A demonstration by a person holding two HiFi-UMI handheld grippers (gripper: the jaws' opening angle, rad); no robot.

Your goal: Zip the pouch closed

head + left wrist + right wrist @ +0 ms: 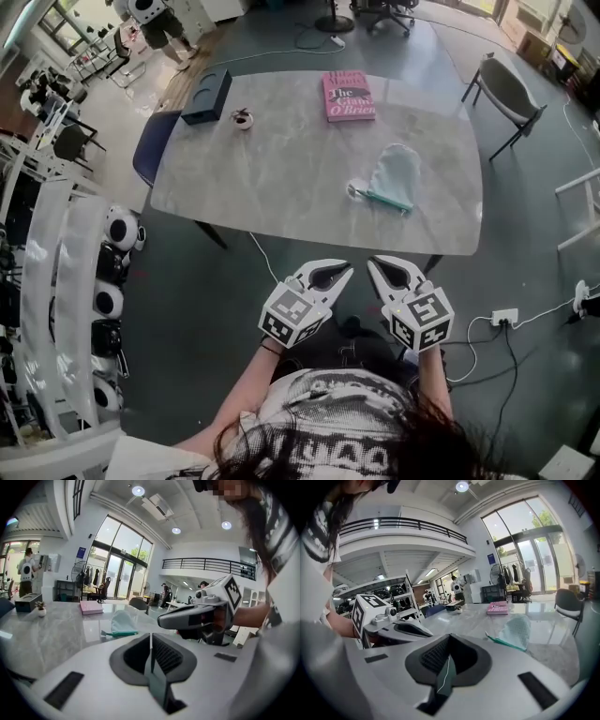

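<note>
The pale translucent pouch [392,176] with a teal zipper strip lies flat on the marble table [281,178], toward its near right side. It also shows in the left gripper view as the pouch [123,620] and in the right gripper view as the pouch [516,630]. Both grippers hang side by side off the table's near edge, close to my body and well short of the pouch. My left gripper [345,267] [151,638] is shut with nothing between its jaws. My right gripper [373,262] [449,639] is likewise shut and empty.
A pink book [348,96] lies at the table's far side, with a dark box [206,96] and a small object [244,118] at the far left. A grey chair [506,94] stands to the right. Cables and a power strip [504,317] lie on the floor.
</note>
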